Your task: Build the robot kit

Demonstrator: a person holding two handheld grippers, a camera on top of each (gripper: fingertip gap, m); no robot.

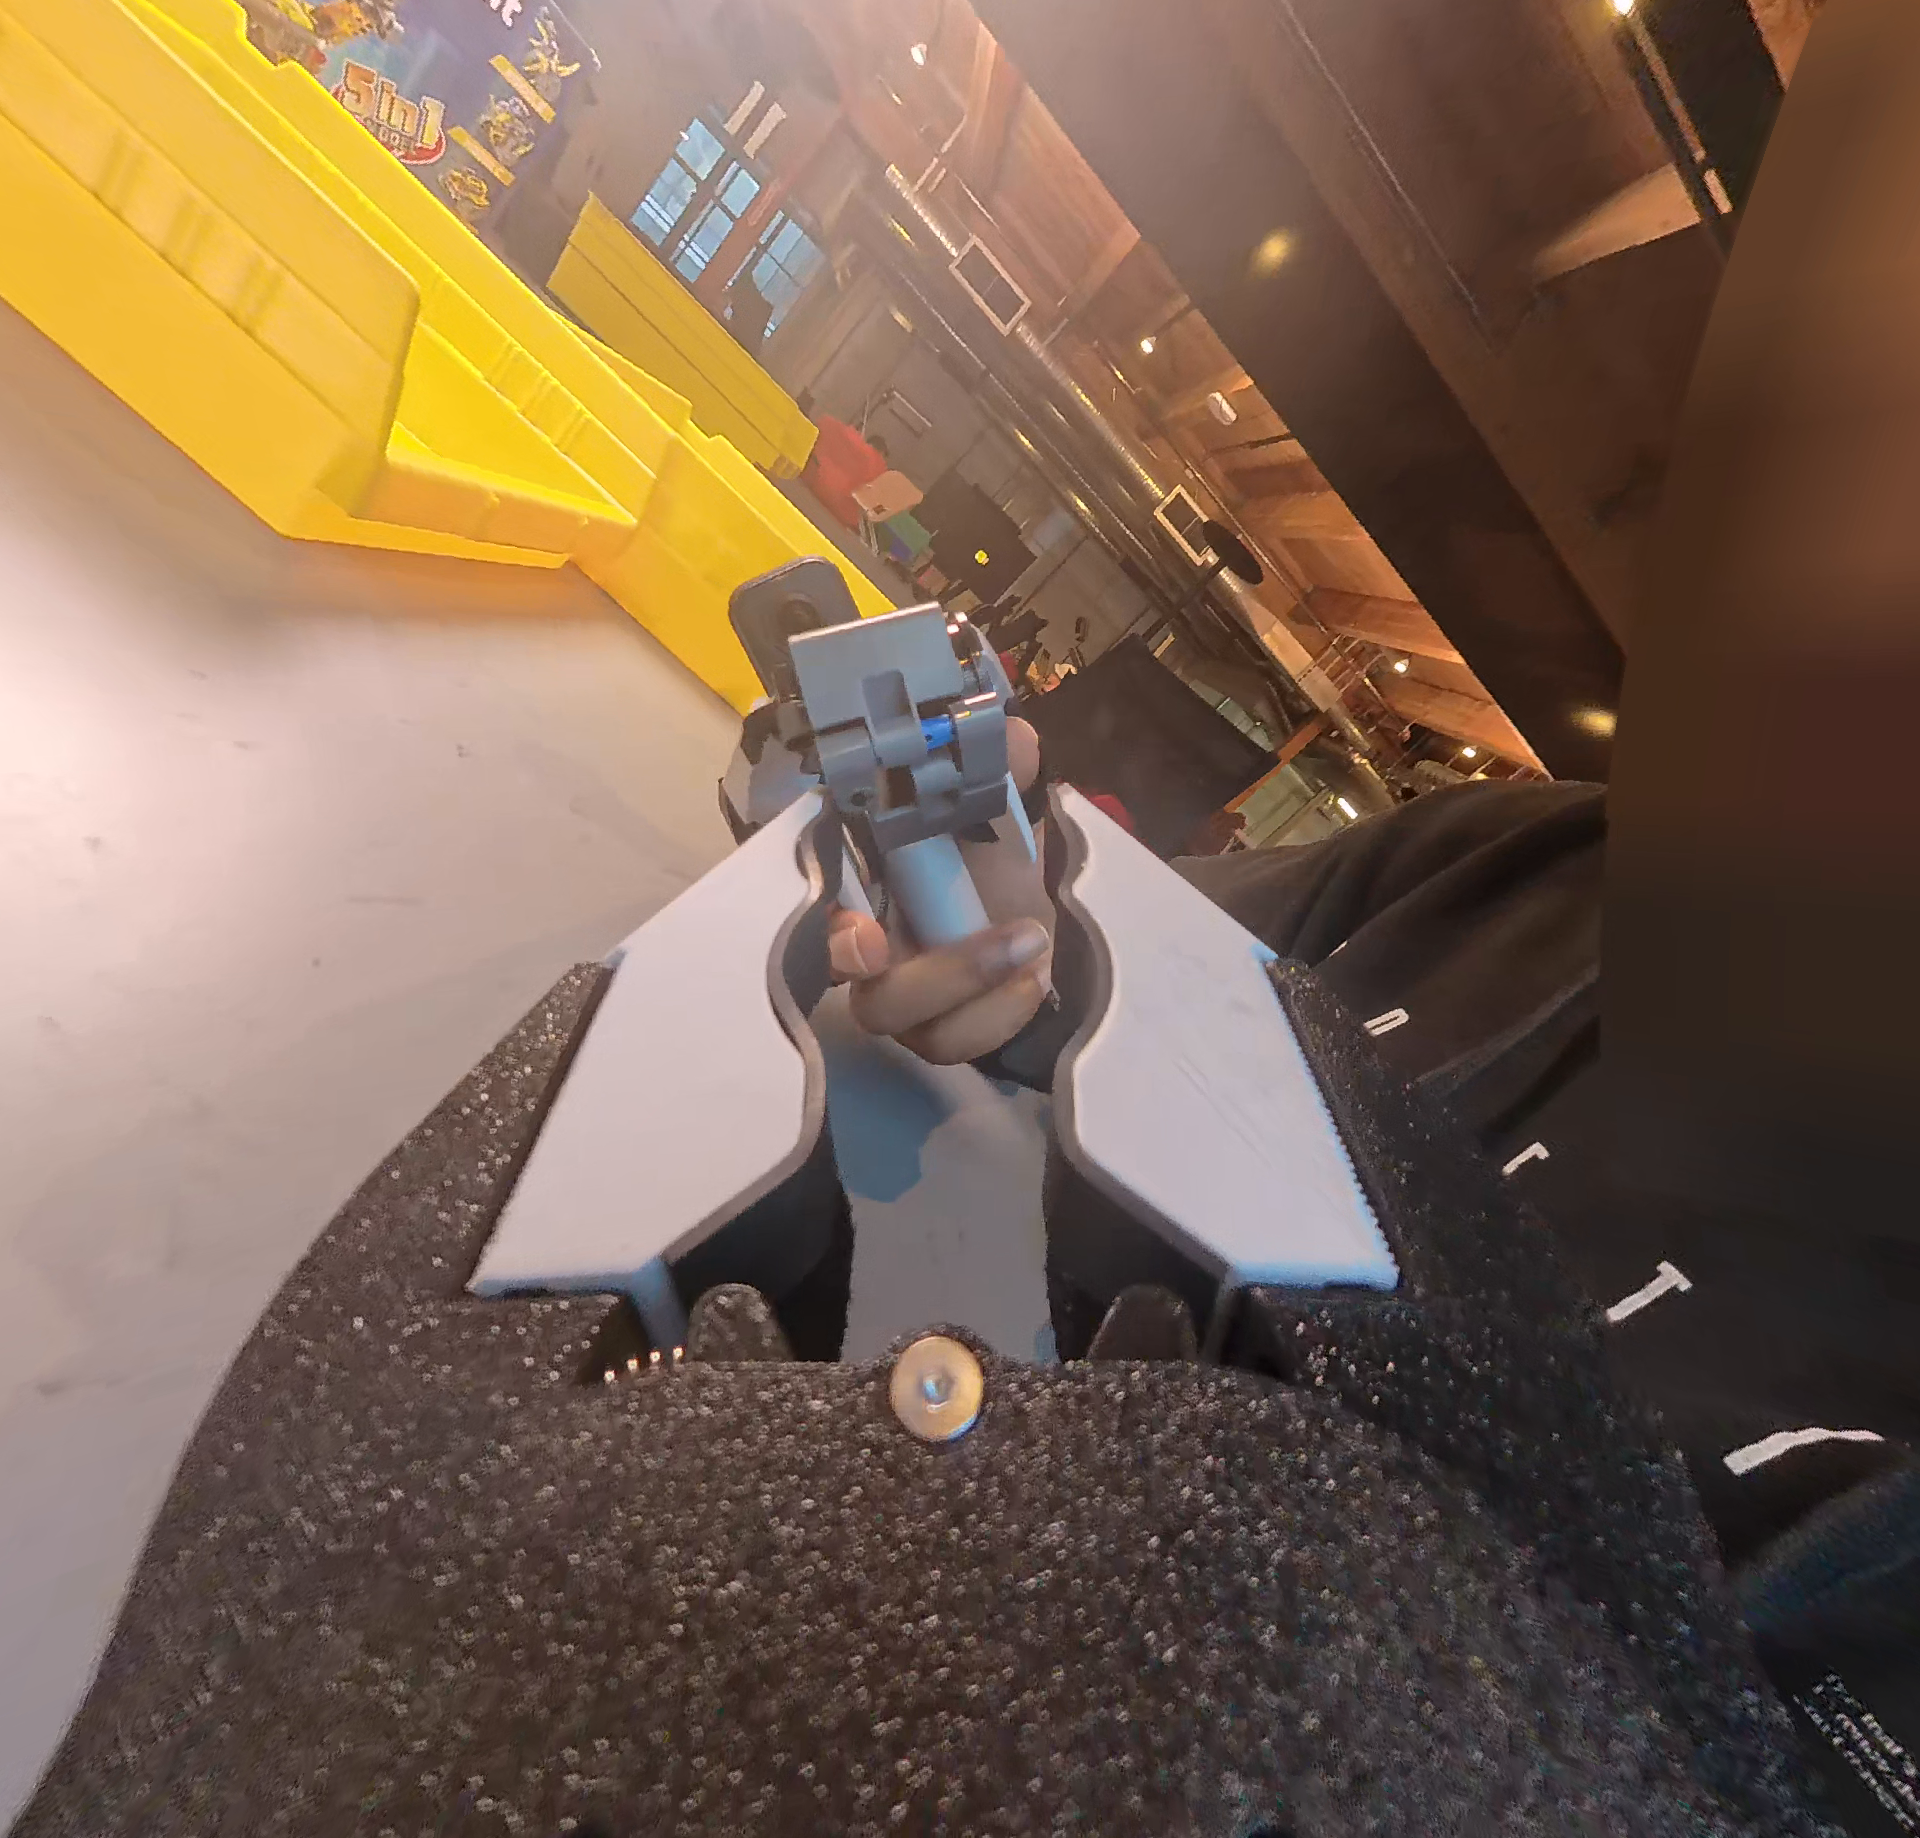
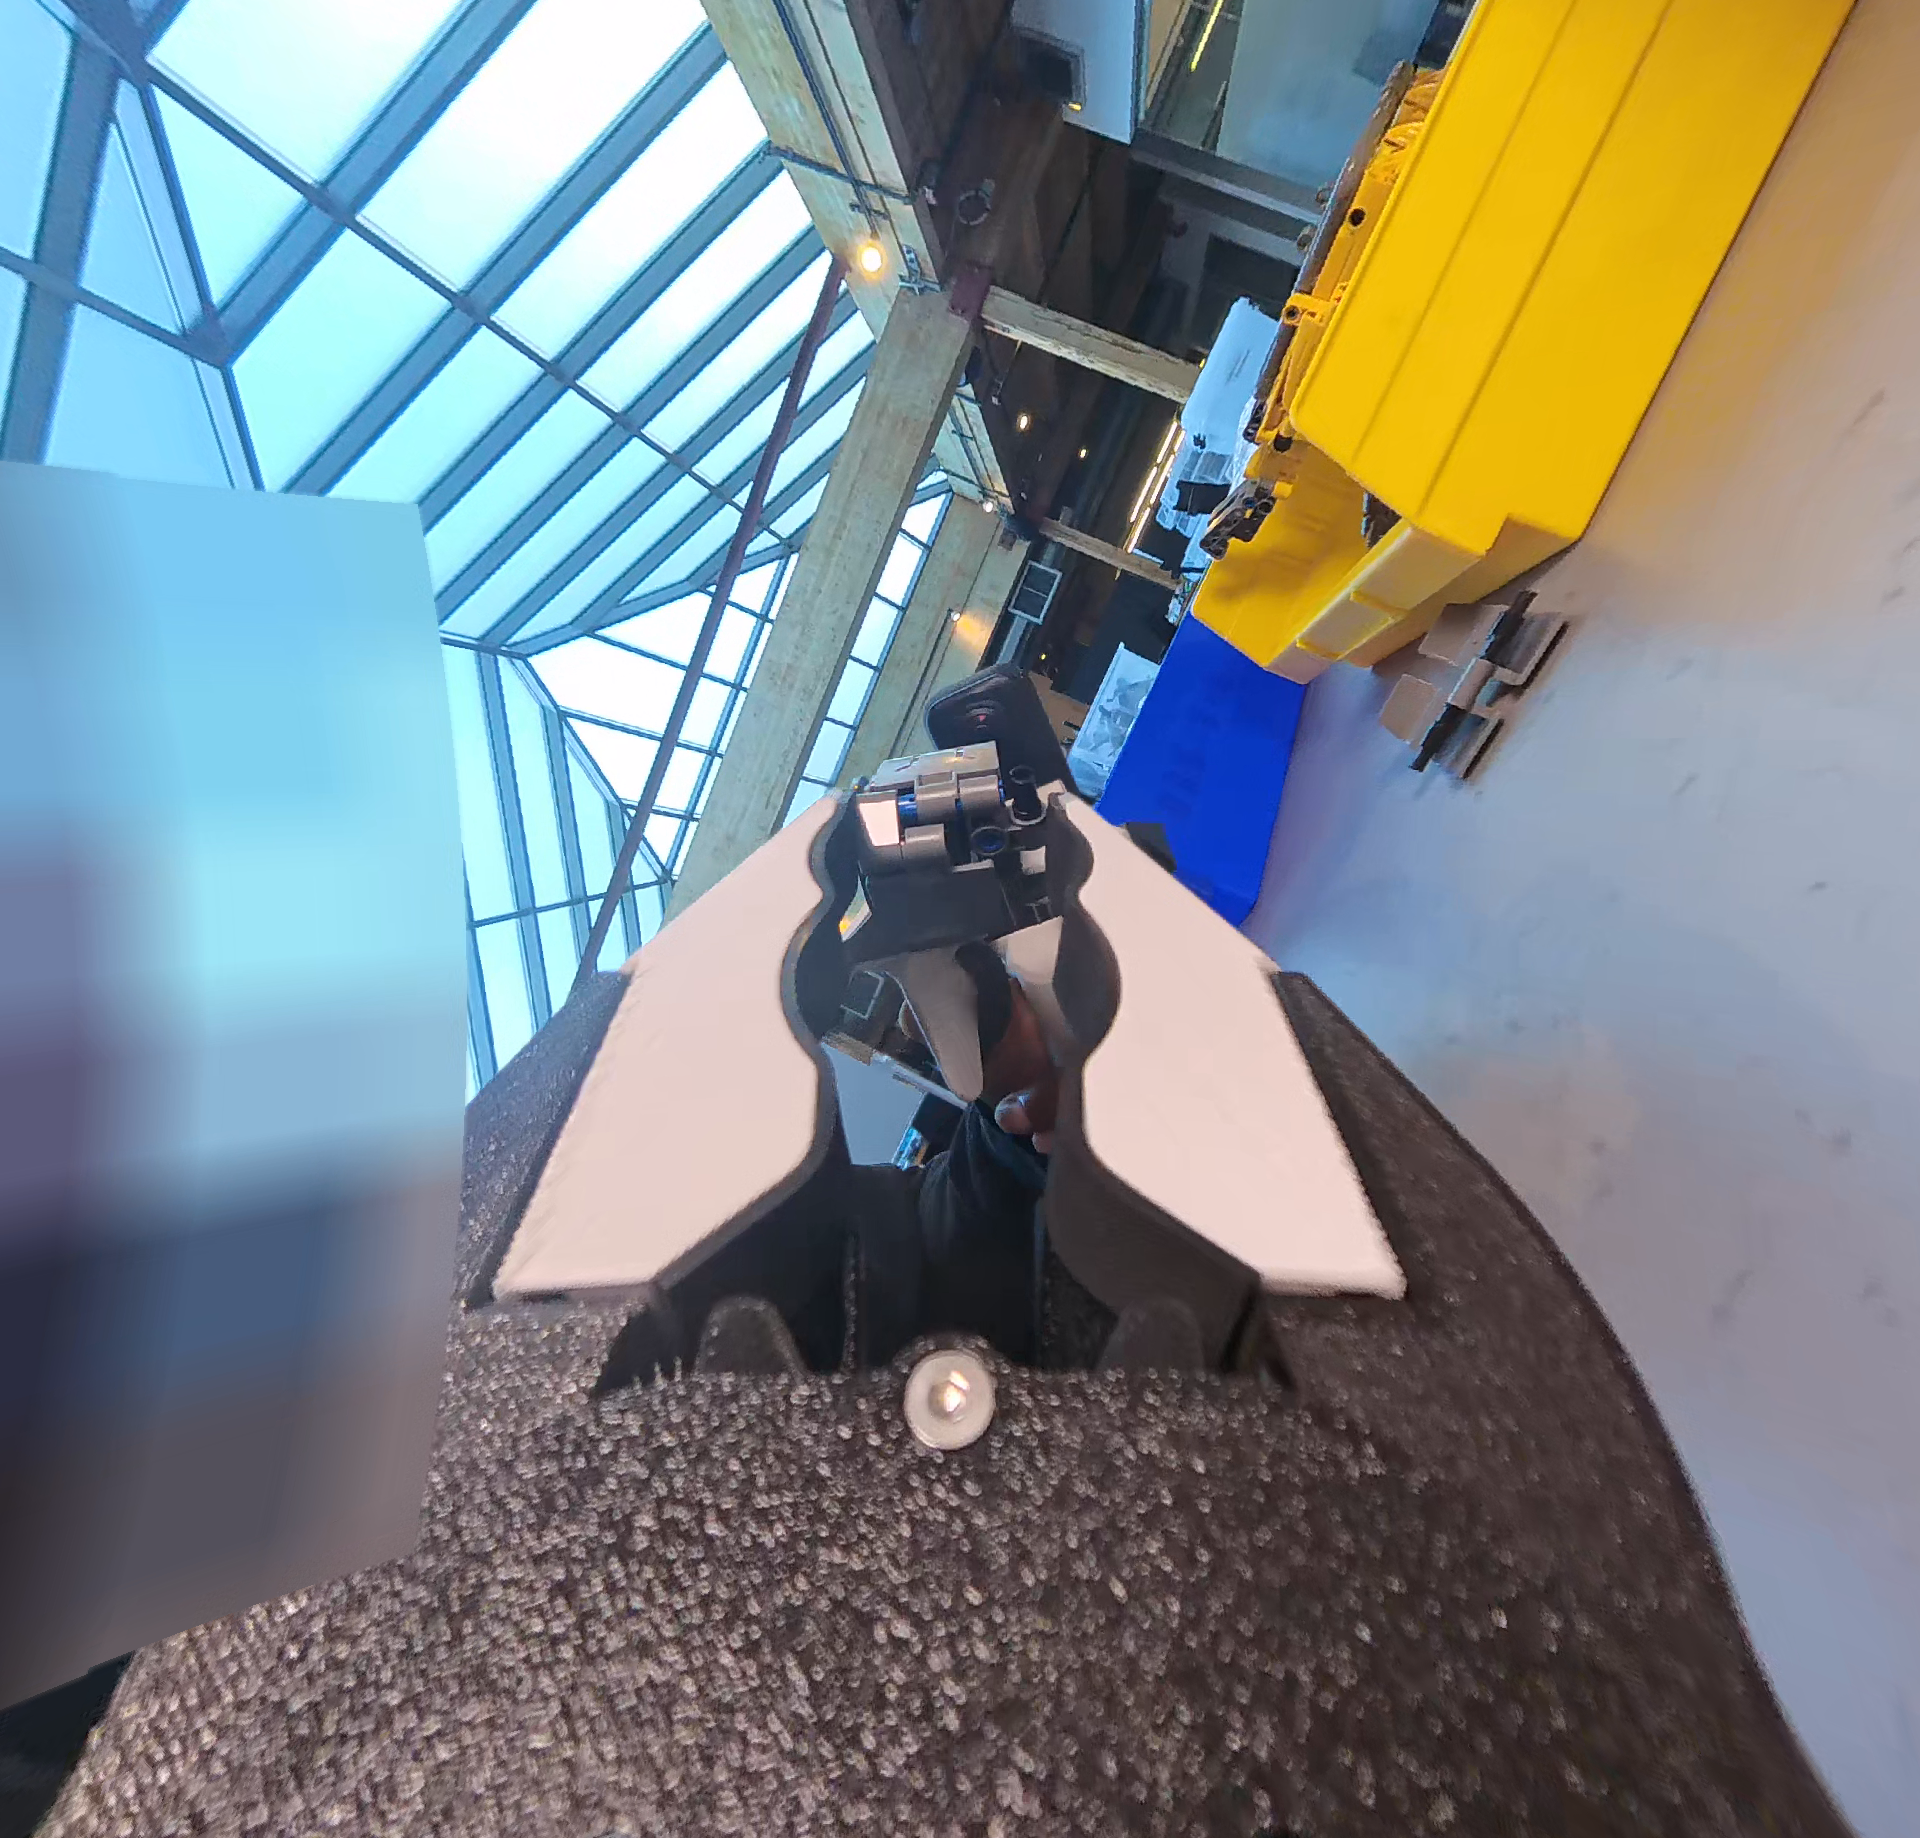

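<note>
The yellow bin (image 1: 208, 261) and printed box (image 1: 436, 53) are edge-cropped.

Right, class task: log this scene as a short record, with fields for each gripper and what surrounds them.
Left gripper: closed on grey brick assembly
Right gripper: closed on the same assembly, opposite side
Surface: pale table
On table: yellow cases, blue bin
Loose: small tan and grey pieces beside a yellow case

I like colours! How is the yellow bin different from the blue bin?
The yellow bin looks bigger and nearer; the blue bin looks smaller and sits beyond it. Yellow parts show at the yellow bin's rim; the blue bin's inside is hidden. Both stand on the table.
</note>
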